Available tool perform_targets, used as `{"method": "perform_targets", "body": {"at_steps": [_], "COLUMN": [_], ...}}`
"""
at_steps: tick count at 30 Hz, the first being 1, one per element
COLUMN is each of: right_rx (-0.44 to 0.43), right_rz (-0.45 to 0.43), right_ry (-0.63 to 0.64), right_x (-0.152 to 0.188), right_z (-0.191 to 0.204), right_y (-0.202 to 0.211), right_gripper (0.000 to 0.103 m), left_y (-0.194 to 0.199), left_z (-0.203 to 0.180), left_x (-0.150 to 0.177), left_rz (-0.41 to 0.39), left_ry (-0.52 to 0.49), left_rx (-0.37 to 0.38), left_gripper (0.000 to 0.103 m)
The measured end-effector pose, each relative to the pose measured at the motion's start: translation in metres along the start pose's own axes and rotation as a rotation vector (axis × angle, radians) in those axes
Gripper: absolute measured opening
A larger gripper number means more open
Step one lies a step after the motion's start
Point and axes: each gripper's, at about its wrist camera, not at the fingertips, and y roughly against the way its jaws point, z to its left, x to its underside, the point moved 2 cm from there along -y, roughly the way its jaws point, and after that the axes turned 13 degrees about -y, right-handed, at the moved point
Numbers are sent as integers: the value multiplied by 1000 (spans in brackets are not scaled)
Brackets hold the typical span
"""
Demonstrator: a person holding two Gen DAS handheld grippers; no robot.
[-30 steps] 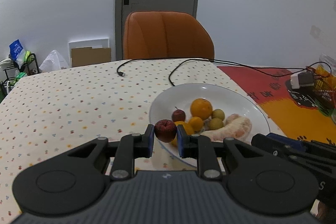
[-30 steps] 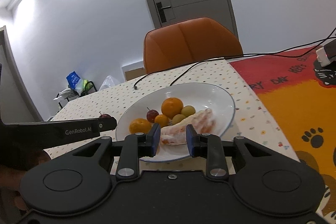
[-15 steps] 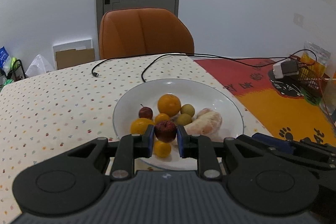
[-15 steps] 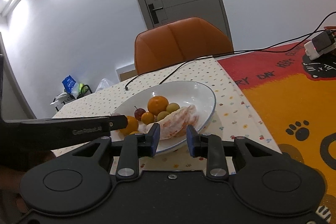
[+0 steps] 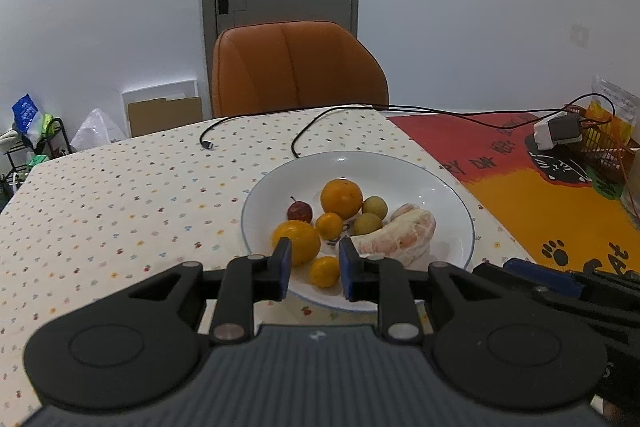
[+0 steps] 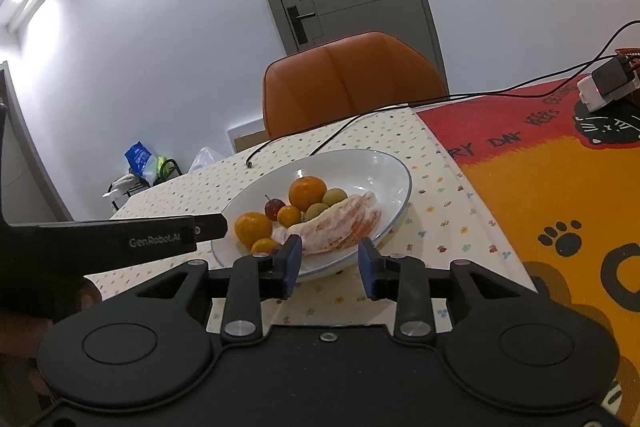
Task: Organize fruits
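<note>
**Both grippers empty at the plate's near rim — fruit gathered, check for stragglers**

Left gripper: fingers parted to a moderate gap, nothing between them. Through the gap I see a small orange lying on the plate, near its 6 o'clock rim; no pad touches it.

Right gripper: fingers set wider, also empty. It hangs just short of the plate rim, with the peeled pomelo segment directly beyond the gap.

Outward from there, on the plate: a yellow-orange fruit at about 7 o'clock, a small red fruit at 9, a large orange near centre, two green-yellow fruits beside it toward 3, and the pomelo at 4–5 o'clock. In the right view a dark fruit sits beside the small orange, partly hidden by the finger.

Judgement: the placing step looks finished — I see no loose fruit on the spotted tablecloth. Next move calls for drawing both grippers away from the rim without nudging the plate, then scanning the table outside these views.
</note>
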Motion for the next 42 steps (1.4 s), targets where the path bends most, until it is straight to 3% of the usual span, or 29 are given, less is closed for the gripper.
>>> {"method": "perform_targets", "body": {"at_steps": [4,8,13,16,21,24,31,42], "right_rx": [-4,4,-22,-38,-61,-73,-55,-40], "right_rz": [-3,-10,-22,-38,-66,-59,-70,-72], "right_ry": [6,12,15,33,55,63,54,36], "right_x": [3,4,4,3,3,2,4,6], "right_z": [4,10,22,31,46,54,67,84], "right_y": [7,14,26,32,44,48,55,60], "right_gripper": [37,49,60,75,103,103,103,103], "left_y": [10,20,36,49,71,81,104,142], "left_z": [4,12,24,34,49,59,74,98], "left_x": [5,10,16,17,19,21,29,42], "left_rz": [4,12,14,2,-34,-27,-18,-40], "left_ry": [10,21,36,59,89,101,110,149], "left_rx": [-22,-32,-74,-91,-149,-199,-221,-188], "left_gripper": [25,27,45,64,85,98,103,103]}}
